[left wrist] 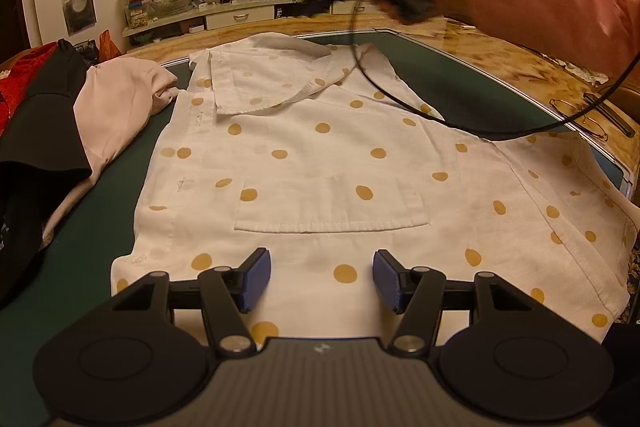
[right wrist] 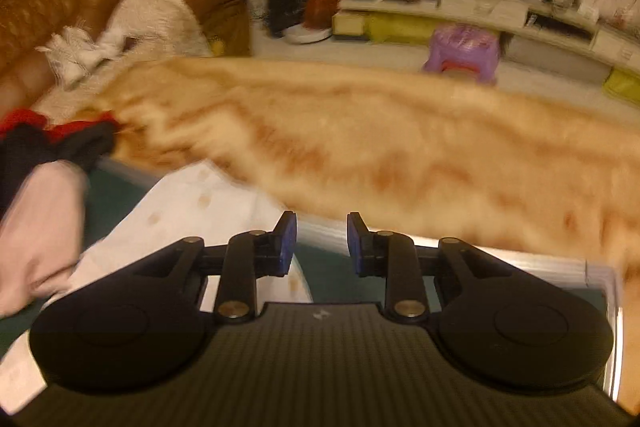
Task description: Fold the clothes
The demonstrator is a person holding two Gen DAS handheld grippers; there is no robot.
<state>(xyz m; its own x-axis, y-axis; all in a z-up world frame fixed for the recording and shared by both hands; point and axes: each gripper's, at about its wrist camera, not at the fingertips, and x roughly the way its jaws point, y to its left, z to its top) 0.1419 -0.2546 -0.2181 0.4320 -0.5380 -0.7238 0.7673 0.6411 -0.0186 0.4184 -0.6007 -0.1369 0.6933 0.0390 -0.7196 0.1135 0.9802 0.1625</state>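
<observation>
Our left gripper (left wrist: 321, 279) hovers with fingers apart, empty, over the dotted shirt (left wrist: 320, 163) lying flat on the counter (left wrist: 460, 87). Our right gripper (right wrist: 322, 243), fingers parted and empty, appears blurred; the clothes pile (left wrist: 60, 131) is cut off.

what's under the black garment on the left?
A pink garment lies under the black garment, sticking out toward the dotted shirt. Red fabric shows behind. Anything deeper is covered.
</observation>
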